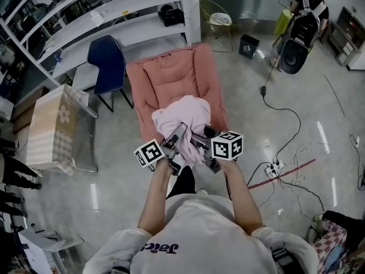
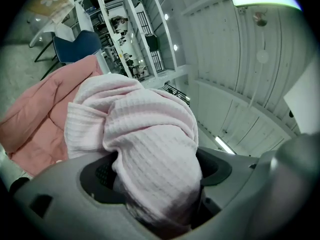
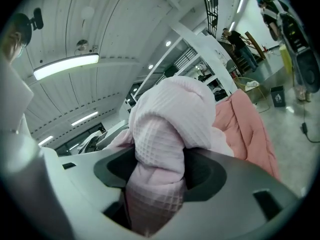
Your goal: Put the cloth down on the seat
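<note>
A pale pink waffle-weave cloth (image 1: pixel 181 117) is bunched up above the front edge of the salmon-pink cushioned seat (image 1: pixel 171 73). My left gripper (image 1: pixel 171 142) is shut on the cloth (image 2: pixel 150 149), which fills the gap between its jaws. My right gripper (image 1: pixel 201 142) is also shut on a fold of the cloth (image 3: pixel 162 159). Both grippers sit side by side just in front of the seat, tilted upward. The seat (image 2: pixel 35 114) shows left of the cloth in the left gripper view, and the seat (image 3: pixel 247 129) shows to the right in the right gripper view.
A dark blue chair (image 1: pixel 107 61) stands left of the seat, beside a table with a patterned cloth (image 1: pixel 51 127). White shelving (image 1: pixel 114 16) runs behind. Cables and a power strip (image 1: pixel 276 167) lie on the floor to the right. A small black bin (image 1: pixel 248 45) is farther back.
</note>
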{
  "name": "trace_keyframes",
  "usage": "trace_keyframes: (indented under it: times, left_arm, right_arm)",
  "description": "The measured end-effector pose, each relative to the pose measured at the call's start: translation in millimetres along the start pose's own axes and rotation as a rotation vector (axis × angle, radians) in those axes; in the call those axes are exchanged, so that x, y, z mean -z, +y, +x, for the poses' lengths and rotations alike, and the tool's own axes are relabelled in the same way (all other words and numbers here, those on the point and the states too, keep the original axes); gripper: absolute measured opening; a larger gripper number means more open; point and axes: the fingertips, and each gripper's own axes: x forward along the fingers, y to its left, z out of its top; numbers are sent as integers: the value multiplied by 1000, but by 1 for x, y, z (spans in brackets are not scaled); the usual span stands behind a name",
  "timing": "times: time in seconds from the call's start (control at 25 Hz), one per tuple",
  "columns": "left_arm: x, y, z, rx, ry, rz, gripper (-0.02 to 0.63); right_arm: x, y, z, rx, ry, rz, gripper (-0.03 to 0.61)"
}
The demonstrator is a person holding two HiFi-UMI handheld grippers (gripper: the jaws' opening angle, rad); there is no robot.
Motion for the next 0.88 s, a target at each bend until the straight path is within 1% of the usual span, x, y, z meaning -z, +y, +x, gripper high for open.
trace_keyframes:
  times: [0.16,0.36,0.48,0.68,0.88]
  left_arm:
    - [-16,19,31,0,6,-12,400]
    - [-57,53,70,-17,27,-29,400]
    - [-75,74,92,-10,40,-36,400]
    - [-97,111,135,-19,82,-34,400]
    - [-112,163,178,-58,139,-23,400]
  right_arm:
    - [-17,-31,18,18,-11,-7,261]
    - [-43,-71,62,39,-2,37,261]
    - [-52,-95,84,56,6,53,261]
    - [-67,-143,116,79,-1,93,261]
    - [-67,-203,150,112,-4,156,262]
